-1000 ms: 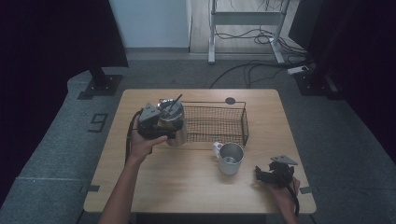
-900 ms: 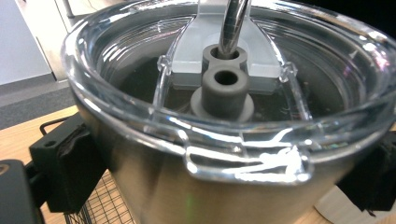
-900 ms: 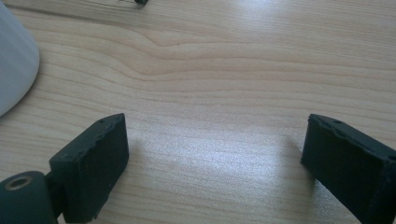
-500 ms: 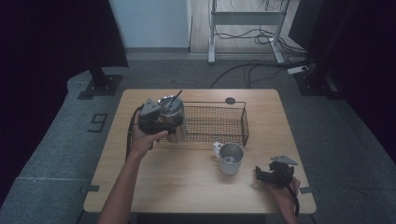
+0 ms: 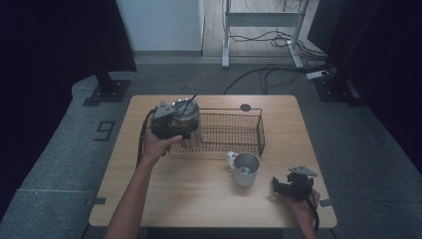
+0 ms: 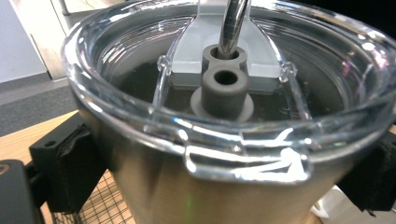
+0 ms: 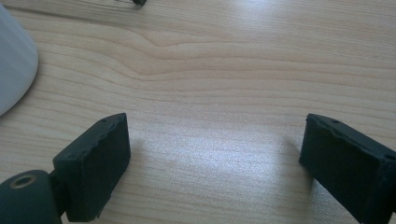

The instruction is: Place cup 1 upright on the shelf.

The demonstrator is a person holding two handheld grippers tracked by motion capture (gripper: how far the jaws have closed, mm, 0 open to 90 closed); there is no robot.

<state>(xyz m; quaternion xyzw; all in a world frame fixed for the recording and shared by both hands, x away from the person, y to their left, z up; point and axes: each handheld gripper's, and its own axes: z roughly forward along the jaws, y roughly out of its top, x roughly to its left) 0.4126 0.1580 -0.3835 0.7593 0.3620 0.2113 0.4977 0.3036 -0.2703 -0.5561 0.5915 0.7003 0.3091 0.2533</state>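
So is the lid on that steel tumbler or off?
On. The clear lid sits seated on the steel tumbler, with a straw through its opening.

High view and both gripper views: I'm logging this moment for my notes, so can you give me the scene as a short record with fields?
surface: wooden table
left gripper: shut on the steel tumbler, held at the left end of the wire basket
tumbler: clear lid, metal straw through it
right gripper: open, nothing between its jaws, which have just been closing, low over bare wood
metal mug: upright on the table, in front of the basket, apart from both grippers
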